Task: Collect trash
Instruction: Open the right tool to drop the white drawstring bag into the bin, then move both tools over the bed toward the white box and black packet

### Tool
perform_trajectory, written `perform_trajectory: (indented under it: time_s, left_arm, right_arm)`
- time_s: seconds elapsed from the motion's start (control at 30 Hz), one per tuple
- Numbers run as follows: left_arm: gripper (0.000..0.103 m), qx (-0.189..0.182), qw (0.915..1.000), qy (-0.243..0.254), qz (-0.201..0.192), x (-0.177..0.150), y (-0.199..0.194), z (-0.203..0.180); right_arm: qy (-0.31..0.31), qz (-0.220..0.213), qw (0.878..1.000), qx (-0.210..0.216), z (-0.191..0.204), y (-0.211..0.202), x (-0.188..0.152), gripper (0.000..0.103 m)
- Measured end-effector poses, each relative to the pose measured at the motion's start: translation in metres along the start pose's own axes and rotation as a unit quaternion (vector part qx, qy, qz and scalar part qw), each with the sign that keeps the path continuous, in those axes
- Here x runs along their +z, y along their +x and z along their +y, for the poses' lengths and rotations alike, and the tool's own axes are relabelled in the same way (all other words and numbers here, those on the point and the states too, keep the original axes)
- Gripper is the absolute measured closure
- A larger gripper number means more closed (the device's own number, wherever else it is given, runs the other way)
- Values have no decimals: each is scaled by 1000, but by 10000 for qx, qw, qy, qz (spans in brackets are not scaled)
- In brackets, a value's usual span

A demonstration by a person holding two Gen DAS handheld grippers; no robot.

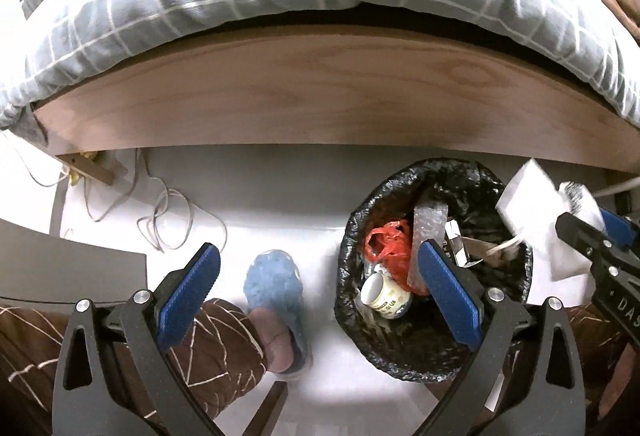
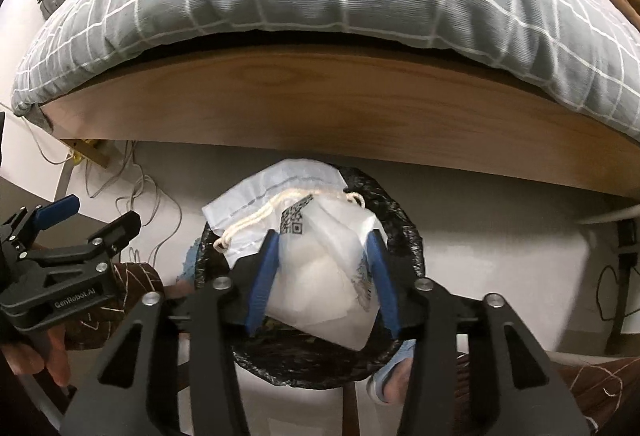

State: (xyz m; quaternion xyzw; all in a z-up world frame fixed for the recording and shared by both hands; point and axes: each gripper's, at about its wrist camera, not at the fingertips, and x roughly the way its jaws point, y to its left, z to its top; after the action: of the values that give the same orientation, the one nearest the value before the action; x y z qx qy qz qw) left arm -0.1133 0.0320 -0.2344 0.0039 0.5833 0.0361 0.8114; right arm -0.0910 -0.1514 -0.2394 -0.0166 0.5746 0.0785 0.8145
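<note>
1. Left wrist view: the left gripper (image 1: pixel 320 288) has its jaws spread wide with nothing between them. It hangs over the floor (image 1: pixel 240 195), and the trash bin (image 1: pixel 348 276) with its black liner sits at about 4 o'clock from the middle.
2. Left wrist view: the bin already holds a red bag (image 1: pixel 386 244), a paper cup (image 1: pixel 384 294) and some bubble wrap (image 1: pixel 430 224). It looks fairly full, so new trash could sit high and roll off.
3. Left wrist view: the right gripper (image 1: pixel 576 232) comes in at 3 o'clock, carrying the white pouch (image 1: pixel 532 203) near the bin's rim. If it lets go out there, I think the pouch may land on the floor beside the bin.
4. Left wrist view: a foot in a blue slipper (image 1: pixel 276 288) stands just beside the bin at 6 o'clock. A bump from it could tip the bin.
5. Right wrist view: the right gripper (image 2: pixel 322 268) has its jaws squeezed on the white pouch (image 2: pixel 320 276), which hangs right above the open bin (image 2: pixel 408 236).
6. Right wrist view: a cream string (image 2: pixel 256 220) loops out of the pouch toward 10 o'clock. It might catch on a jaw when the jaws let go, and then the pouch would dangle instead of drop.
7. Right wrist view: the pouch is soft and slippery-looking, so it could slide out early.
8. Right wrist view: the left gripper (image 2: pixel 76 232) waits at 9 o'clock, well apart from the bin.
</note>
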Motion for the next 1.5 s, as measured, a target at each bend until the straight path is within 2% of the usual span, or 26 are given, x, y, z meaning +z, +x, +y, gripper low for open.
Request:
perform_trajectory:
  time_s: [0.2, 0.3, 0.4, 0.5, 0.63, 0.87, 1.17, 1.5]
  left_arm:
    - [6, -110, 9998, -86, -144, 6, -10, 2]
    - [6, -213, 9994, -69, -273, 10, -22, -2]
    - [6, -324, 9984, -88, -455, 16, -37, -4]
    - [6, -381, 9975, -83, -597, 22, -49, -4]
    - [6, -320, 9952, -32, -924, 34, -70, -6]
    - [6, -295, 9910, 55, -1306, 49, -99, -10]
    - [6, -350, 9873, 44, -1550, 78, -121, -18]
    - [6, -417, 9837, 89, -1746, 124, -134, -41]
  right_arm:
    - [-5, -242, 9997, -104, -1, -12, 5, 36]
    - [36, -449, 9988, -184, -6, -27, 10, 33]
    - [122, -834, 9962, -205, -8, -51, 14, 23]
    - [136, -1112, 9933, -282, -9, -68, 20, 21]
    - [173, -1486, 9878, -428, -14, -94, 30, 10]
    - [277, -1899, 9795, -615, -25, -124, 41, 8]
    - [273, -2340, 9673, -935, -37, -152, 59, 8]
    - [448, -2595, 9605, -900, -63, -166, 99, 8]
